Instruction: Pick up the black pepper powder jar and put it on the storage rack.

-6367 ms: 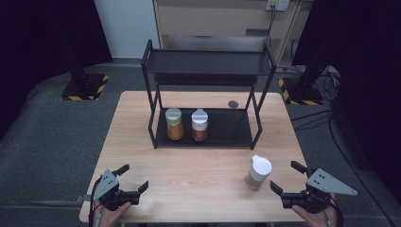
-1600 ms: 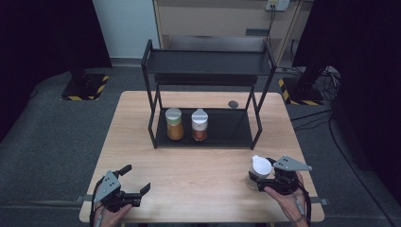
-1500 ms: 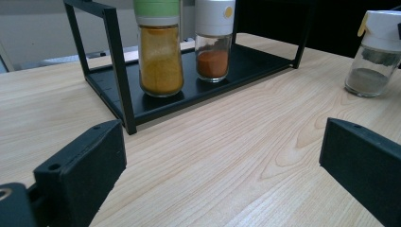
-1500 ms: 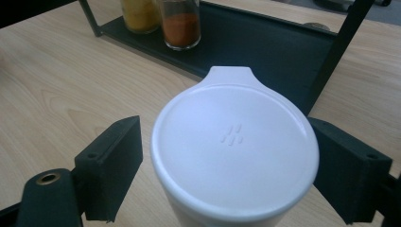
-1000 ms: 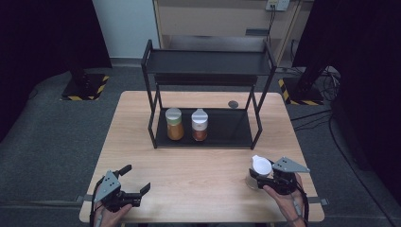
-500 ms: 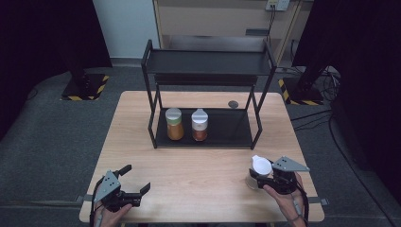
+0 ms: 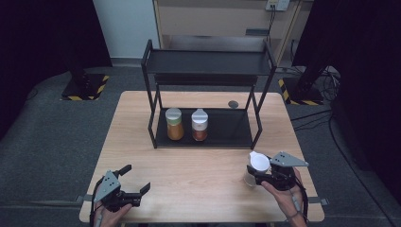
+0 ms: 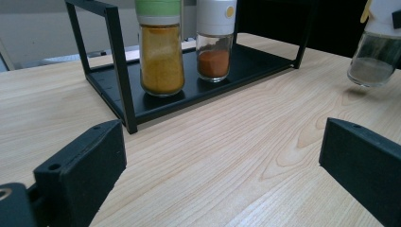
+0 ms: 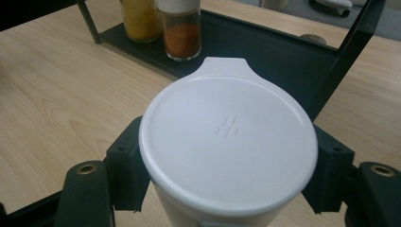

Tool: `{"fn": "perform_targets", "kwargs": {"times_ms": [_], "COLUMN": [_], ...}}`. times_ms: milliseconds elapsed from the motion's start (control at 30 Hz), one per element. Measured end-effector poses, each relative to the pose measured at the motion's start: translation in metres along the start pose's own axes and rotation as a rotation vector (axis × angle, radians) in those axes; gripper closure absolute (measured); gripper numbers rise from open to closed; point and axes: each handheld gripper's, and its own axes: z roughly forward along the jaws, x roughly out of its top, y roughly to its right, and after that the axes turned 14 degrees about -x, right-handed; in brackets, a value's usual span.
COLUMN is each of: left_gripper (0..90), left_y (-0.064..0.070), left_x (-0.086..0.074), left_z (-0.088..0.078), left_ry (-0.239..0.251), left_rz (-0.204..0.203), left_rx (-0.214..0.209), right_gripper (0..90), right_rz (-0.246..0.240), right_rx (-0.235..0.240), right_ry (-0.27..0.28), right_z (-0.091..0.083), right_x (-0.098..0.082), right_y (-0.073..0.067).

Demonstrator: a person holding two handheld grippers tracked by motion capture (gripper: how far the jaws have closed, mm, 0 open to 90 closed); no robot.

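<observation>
A glass spice jar with a white flip lid (image 7: 258, 162) is at the table's front right, and my right gripper (image 7: 256, 173) is shut on it just below the lid. In the right gripper view the lid (image 9: 229, 137) sits between the two black fingers (image 9: 126, 165). From the left gripper view the jar (image 8: 376, 54) holds grey powder and hangs slightly above its shadow. My left gripper (image 7: 136, 178) stands open at the front left, low over the wood, with nothing between its jaws.
A black two-tier rack (image 7: 208, 61) stands at the back middle. On its lower shelf (image 7: 229, 127) are a green-lidded jar of yellow spice (image 7: 174, 124) and a white-lidded jar of red spice (image 7: 199, 125). A small dark disc (image 7: 233, 104) lies behind the rack.
The right gripper came in from the front right corner and shut on the white-lidded jar. Over the last second it has held almost still. The left gripper has not moved.
</observation>
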Motion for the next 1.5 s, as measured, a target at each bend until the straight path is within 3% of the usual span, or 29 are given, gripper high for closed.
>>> {"fn": "perform_targets", "kwargs": {"times_ms": [400,700,1167,1500], "left_gripper": [0.0,0.0,0.1,0.1], "left_y": [0.000,0.000,0.000,0.000], "left_x": [0.000,0.000,0.000,0.000], "left_z": [0.000,0.000,0.000,0.000], "left_ry": [-0.003,-0.001,-0.002,-0.002], "left_rz": [0.001,0.001,0.004,0.002], "left_rx": [0.000,0.000,-0.002,0.000], "right_gripper": [31.5,31.6,31.5,31.5], "right_rz": [0.033,0.021,0.031,0.044], "right_rx": [-0.025,-0.038,-0.054,-0.097], "right_ry": [-0.003,0.004,0.009,0.000], "right_z": [0.006,0.018,0.054,0.084], "right_x": [0.030,0.055,0.090,0.101], "right_y": [-0.006,-0.012,-0.026,-0.030]}}
